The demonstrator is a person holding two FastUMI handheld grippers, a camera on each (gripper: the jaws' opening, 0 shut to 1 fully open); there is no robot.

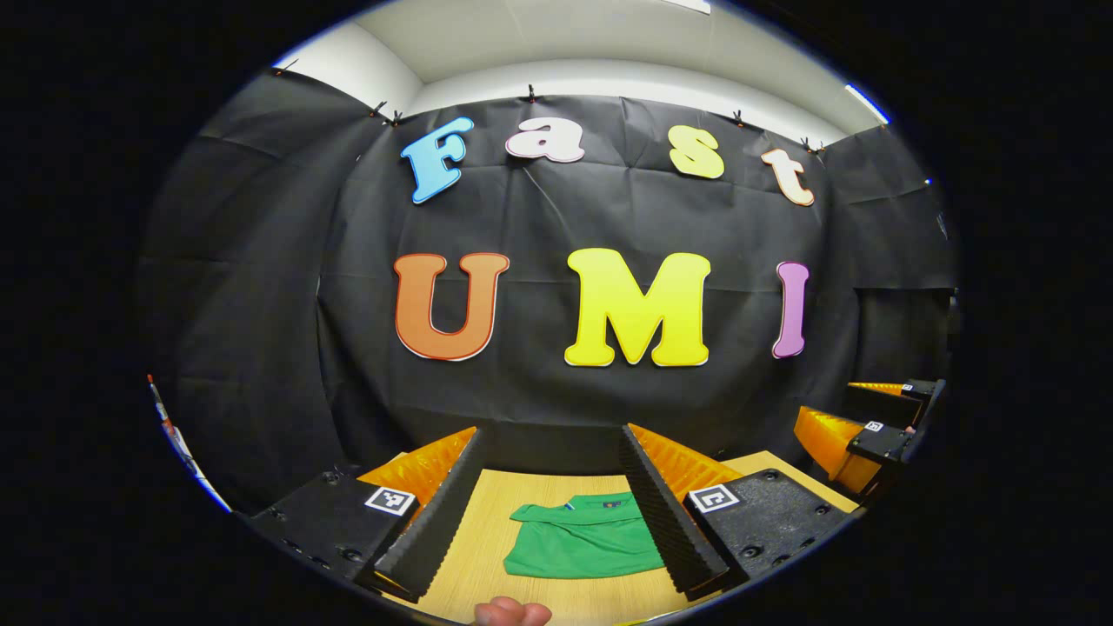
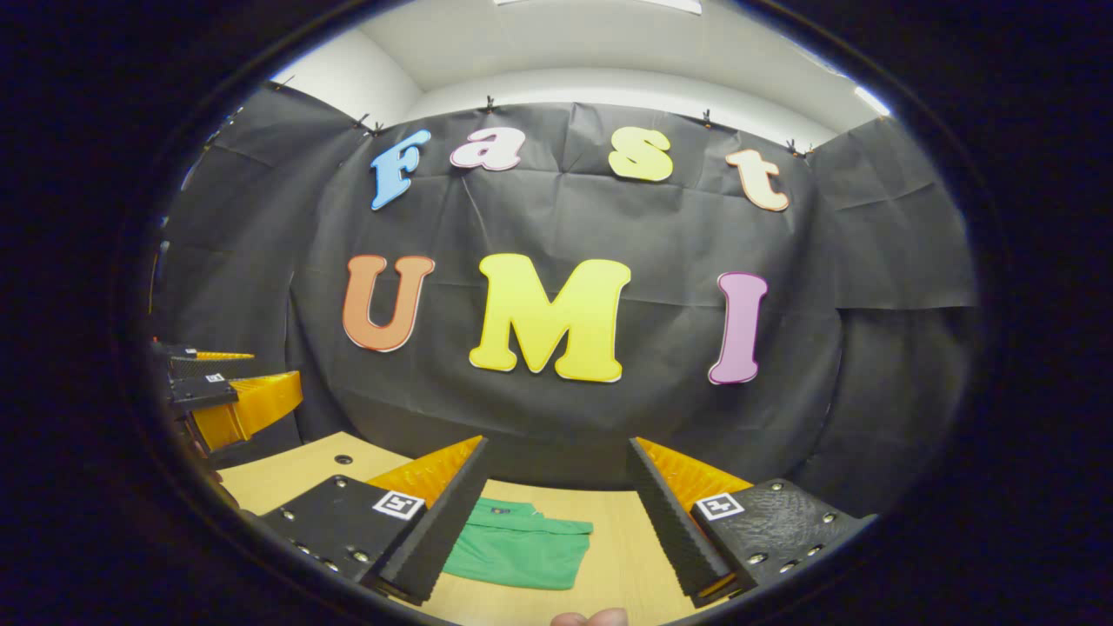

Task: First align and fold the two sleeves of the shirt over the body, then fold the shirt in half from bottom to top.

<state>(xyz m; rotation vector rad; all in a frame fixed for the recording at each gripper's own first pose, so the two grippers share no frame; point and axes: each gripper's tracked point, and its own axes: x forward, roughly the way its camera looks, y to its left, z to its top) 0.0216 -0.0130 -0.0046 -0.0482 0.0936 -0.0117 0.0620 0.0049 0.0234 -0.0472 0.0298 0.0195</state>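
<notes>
Both grippers hang raised above the tabletop (image 1: pixel 522 496), the left gripper (image 1: pixel 556 500) and right gripper (image 2: pixel 556 504) each with fingers spread and holding nothing. Beyond them the green shirt (image 1: pixel 587 543) lies as a compact folded rectangle near the tabletop's far edge. It looks soft, light and limp; its corners would be the places to pinch.

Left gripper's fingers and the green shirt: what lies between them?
Nothing: in the left gripper view, only bare wooden table lies between the open left gripper and the folded green shirt.
</notes>
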